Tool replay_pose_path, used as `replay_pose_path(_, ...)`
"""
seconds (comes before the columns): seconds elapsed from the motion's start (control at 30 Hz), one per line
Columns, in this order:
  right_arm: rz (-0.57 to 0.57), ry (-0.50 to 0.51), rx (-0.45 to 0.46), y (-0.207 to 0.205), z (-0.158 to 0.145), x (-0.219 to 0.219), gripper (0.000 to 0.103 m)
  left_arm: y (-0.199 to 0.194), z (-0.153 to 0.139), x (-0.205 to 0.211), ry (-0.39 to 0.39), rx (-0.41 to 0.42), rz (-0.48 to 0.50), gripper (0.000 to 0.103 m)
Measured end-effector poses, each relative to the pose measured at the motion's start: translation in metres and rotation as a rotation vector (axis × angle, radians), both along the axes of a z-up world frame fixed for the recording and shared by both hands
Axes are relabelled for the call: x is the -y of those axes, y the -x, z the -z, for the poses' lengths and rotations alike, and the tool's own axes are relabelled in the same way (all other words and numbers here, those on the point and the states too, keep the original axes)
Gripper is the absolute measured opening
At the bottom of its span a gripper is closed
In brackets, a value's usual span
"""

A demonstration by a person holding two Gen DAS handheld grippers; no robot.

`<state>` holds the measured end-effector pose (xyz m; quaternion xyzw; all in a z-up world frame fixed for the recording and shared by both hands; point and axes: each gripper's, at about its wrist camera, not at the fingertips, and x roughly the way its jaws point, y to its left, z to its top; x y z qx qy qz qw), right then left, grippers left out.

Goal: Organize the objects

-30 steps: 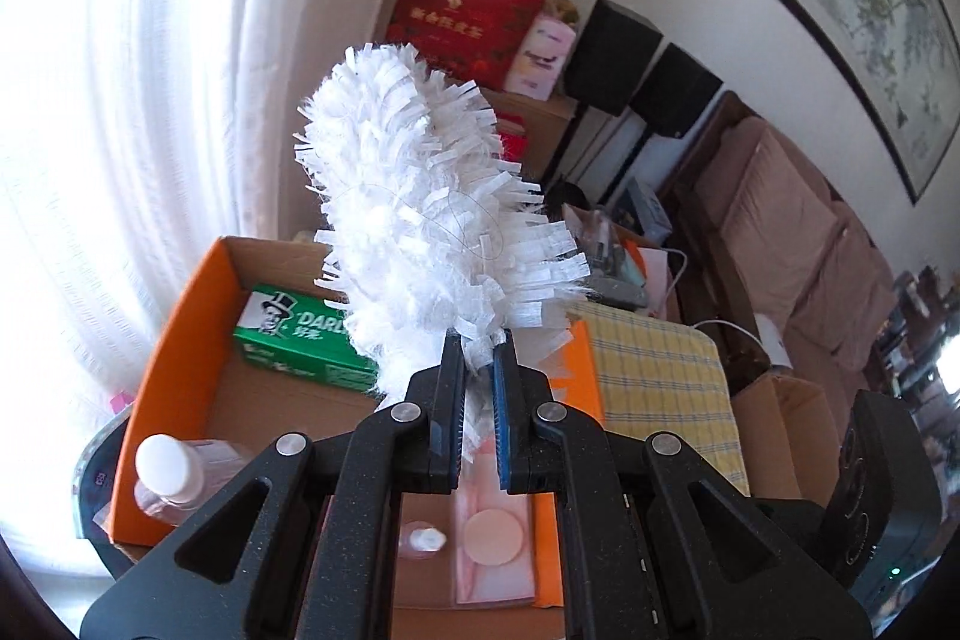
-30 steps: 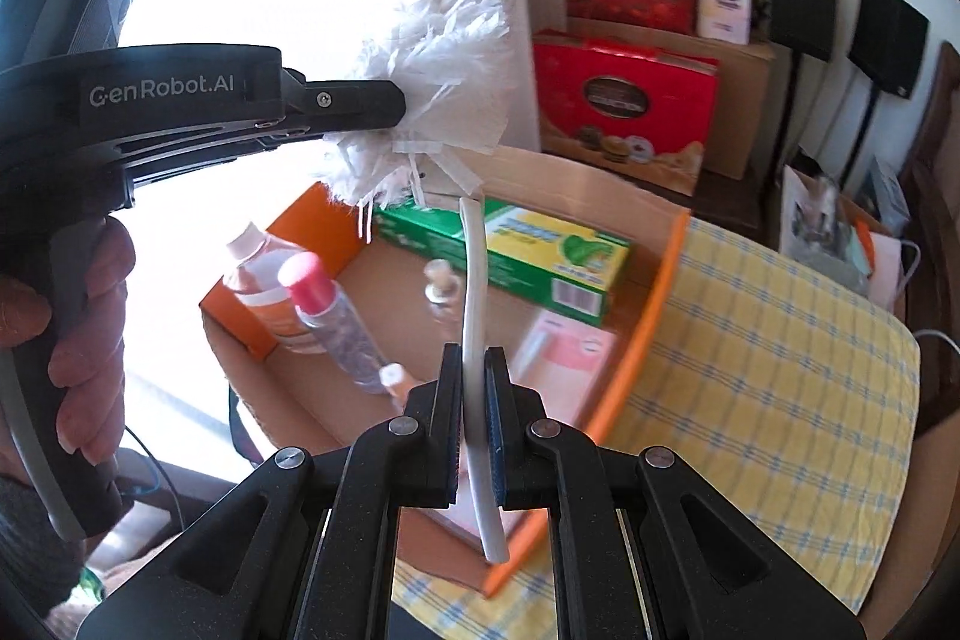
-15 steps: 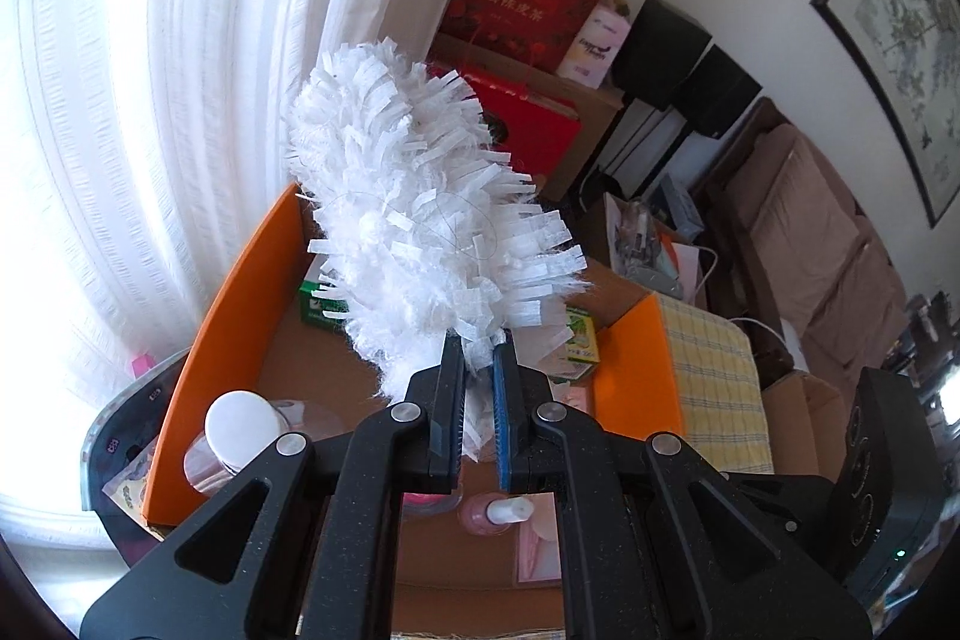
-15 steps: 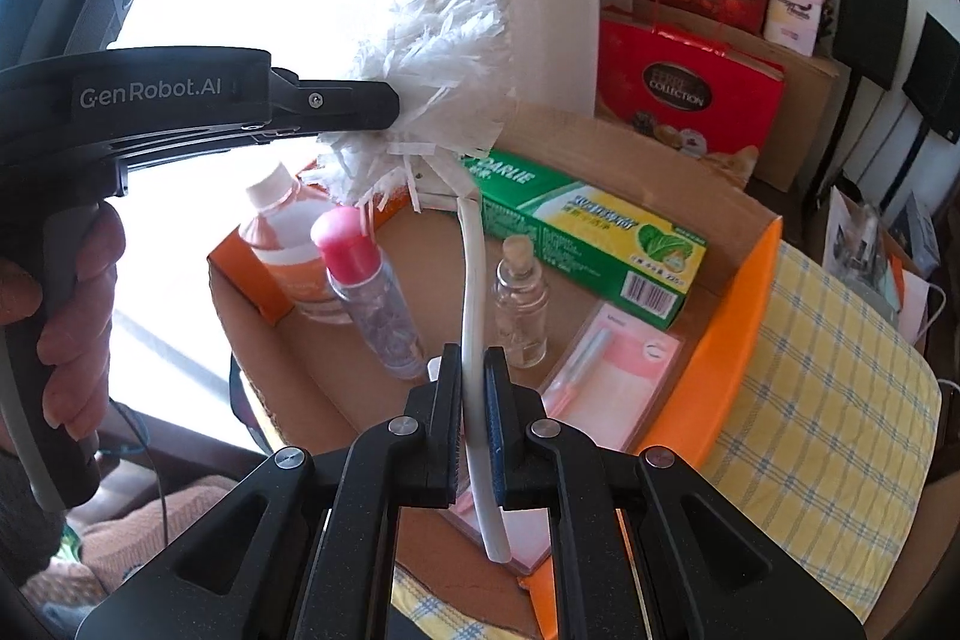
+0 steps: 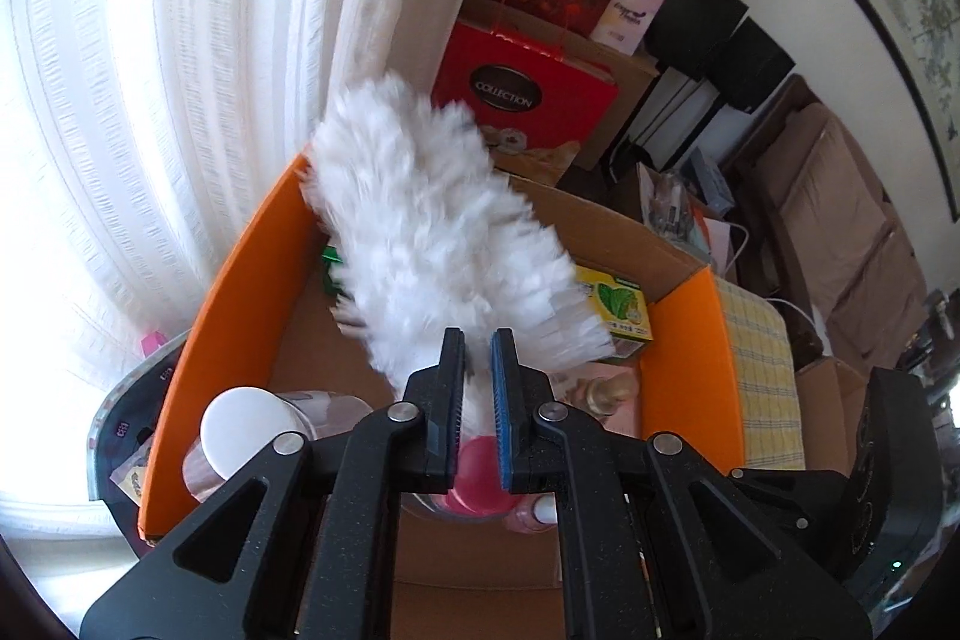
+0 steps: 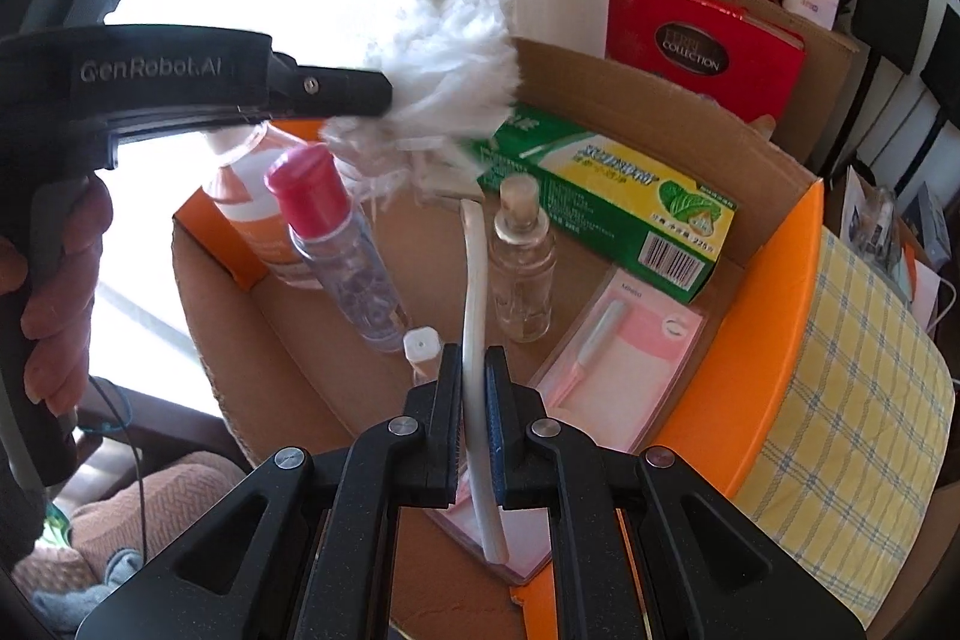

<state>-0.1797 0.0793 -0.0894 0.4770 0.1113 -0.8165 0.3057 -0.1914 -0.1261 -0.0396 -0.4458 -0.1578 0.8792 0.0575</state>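
Note:
A duster with a fluffy white head (image 5: 432, 232) and a thin white handle (image 6: 474, 280) hangs over an orange-edged cardboard box (image 5: 240, 292). My left gripper (image 5: 478, 340) is shut on the base of the fluffy head. In the right wrist view it comes in from the left, held by a hand (image 6: 54, 280). My right gripper (image 6: 474, 358) is shut on the handle, whose lower end pokes out below the jaws. The head (image 6: 450, 58) sits over the box's far left corner, above a green toothpaste carton (image 6: 606, 184).
Inside the box (image 6: 762, 316) stand a pink-capped bottle (image 6: 336, 226), a small clear bottle (image 6: 521, 268), a white-capped bottle (image 5: 246, 424) and a pink packet (image 6: 630, 346). A yellow plaid cloth (image 6: 852, 400) lies to the right. Red gift bags (image 6: 702, 52) stand behind, a curtain (image 5: 180, 70) at left.
Both grippers have come down with the duster toward the box. The box and its contents look larger and closer, and the fluffy head now overlaps the box's far corner.

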Motion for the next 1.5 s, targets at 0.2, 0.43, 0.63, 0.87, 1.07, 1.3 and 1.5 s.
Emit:
replay_pose_path(0.2,0.001,-0.035,0.038,0.003,0.016,0.001,0.006,0.0,-0.004,0.007,0.0,-0.009,-0.018,0.011)
replay_pose_path(0.43,-0.013,-0.082,0.042,0.0,0.02,0.003,0.006,-0.005,-0.019,0.017,0.004,-0.037,-0.019,0.024)
replay_pose_path(0.63,-0.008,-0.101,0.032,0.004,0.025,0.003,0.007,-0.013,-0.022,0.03,0.013,-0.035,-0.023,0.033)
replay_pose_path(0.87,-0.016,-0.145,0.051,0.007,0.03,0.01,0.014,-0.018,-0.024,0.028,0.037,-0.041,0.001,0.04)
replay_pose_path(1.07,-0.039,-0.179,0.092,0.009,0.036,0.012,0.015,-0.019,-0.021,0.018,0.037,-0.033,0.037,0.041)
replay_pose_path(1.3,-0.079,-0.229,0.101,-0.001,0.03,0.012,0.006,-0.023,-0.028,0.021,0.034,-0.045,0.043,0.041)
replay_pose_path(1.5,-0.121,-0.269,0.099,-0.011,0.02,0.007,0.006,-0.031,-0.037,0.025,0.04,-0.066,0.045,0.044)
